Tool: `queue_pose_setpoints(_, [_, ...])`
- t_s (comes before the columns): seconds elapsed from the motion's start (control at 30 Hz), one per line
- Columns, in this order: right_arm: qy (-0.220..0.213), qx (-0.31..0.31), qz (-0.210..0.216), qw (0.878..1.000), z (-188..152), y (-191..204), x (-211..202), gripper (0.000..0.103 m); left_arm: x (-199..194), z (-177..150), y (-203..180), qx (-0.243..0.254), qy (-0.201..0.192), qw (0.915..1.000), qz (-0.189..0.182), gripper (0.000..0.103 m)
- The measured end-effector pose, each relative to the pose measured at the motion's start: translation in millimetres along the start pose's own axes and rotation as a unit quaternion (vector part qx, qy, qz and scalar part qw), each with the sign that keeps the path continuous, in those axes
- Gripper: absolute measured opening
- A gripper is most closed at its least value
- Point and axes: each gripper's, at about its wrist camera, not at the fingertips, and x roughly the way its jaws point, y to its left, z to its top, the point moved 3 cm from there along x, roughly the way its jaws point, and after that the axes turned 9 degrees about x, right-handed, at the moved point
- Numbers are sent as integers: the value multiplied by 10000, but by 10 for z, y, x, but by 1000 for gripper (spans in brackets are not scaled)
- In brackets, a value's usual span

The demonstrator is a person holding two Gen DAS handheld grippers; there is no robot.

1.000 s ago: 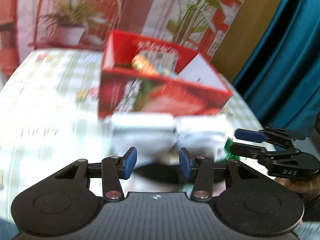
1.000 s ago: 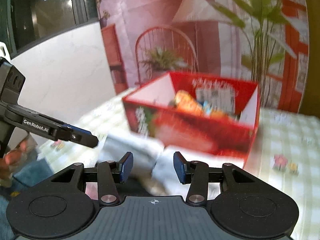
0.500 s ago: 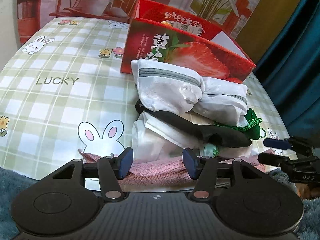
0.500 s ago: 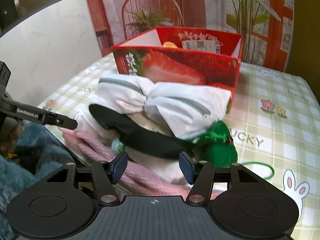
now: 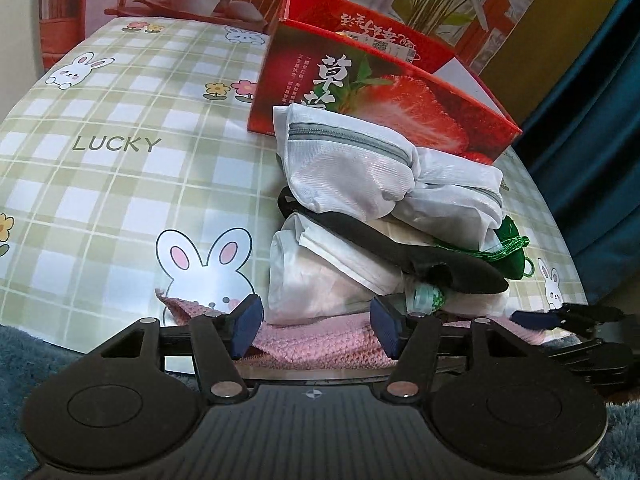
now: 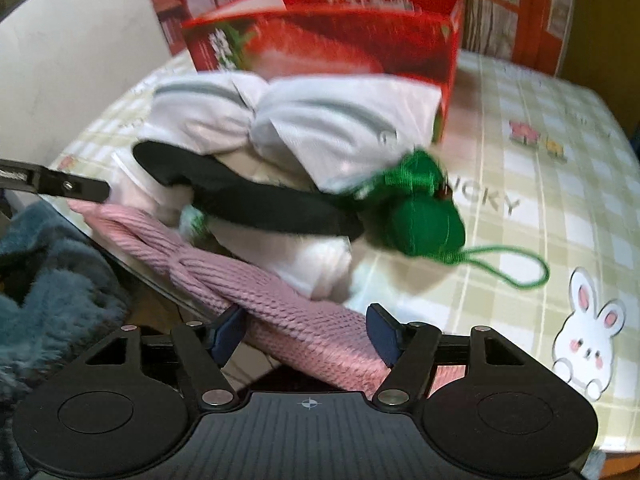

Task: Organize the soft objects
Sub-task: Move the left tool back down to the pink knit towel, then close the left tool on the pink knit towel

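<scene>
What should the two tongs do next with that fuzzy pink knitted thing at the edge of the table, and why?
Probably ease both forward a little and close on the pink knit. It lies at the table's near edge, under the white bags and the black piece, and already sits between the opening pads of the left tongs and the right tongs, which are not yet pinching it.

Red box [image 6: 332,46] contents hidden (right view blurred)

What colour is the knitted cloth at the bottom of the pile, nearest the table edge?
Pink; the knitted cloth shows best in the right wrist view.
</scene>
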Motion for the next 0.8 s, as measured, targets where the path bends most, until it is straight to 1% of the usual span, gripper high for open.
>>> queue_pose_setpoints(0.03, [57,10,-15,10000,-10,-9,31,52,1,-3,1,-2,-3,10000,-6,62])
queue_pose_setpoints(0.07, [94,4,-25,10000,-15,-12,57,48,-1,-3,1,13,-20,10000,-19,63])
queue_pose_setpoints(0.1, [70,7,-33,10000,-12,-16,64,41,-10,0,-13,61,-62,9999,-51,64])
queue_pose_setpoints(0.13, [19,19,-15,10000,-1,-20,55,29,-20,1,-19,100,-96,9999,-83,66])
queue_pose_setpoints(0.17, [-16,42,6,10000,13,-27,46,24,-29,4,-34,149,-138,9997,-121,69])
queue_pose_setpoints(0.23, [-85,92,64,9999,42,-38,38,19,-38,8,-66,240,-194,9994,-173,71])
queue_pose_setpoints(0.43, [-162,346,237,9990,143,-94,108,17,24,-5,-63,295,-57,9994,-142,71])
queue_pose_setpoints(0.53, [-202,456,269,9984,160,-141,128,17,145,-33,-16,230,239,9994,14,71])
queue_pose_setpoints(0.6, [-211,484,288,9982,152,-150,130,17,254,-63,54,66,465,9989,25,71])
queue_pose_setpoints(0.63, [-216,504,300,9980,147,-156,129,18,286,-75,83,3,517,9987,-4,71])
queue_pose_setpoints(0.7, [-224,543,324,9977,134,-171,132,18,312,-82,99,-37,530,9986,-30,70])
queue_pose_setpoints(0.77, [-232,589,351,9974,129,-184,134,19,323,-83,77,70,528,9986,14,70])
queue_pose_setpoints(0.8, [-235,609,359,9972,125,-187,135,19,328,-85,63,127,519,9986,42,65])
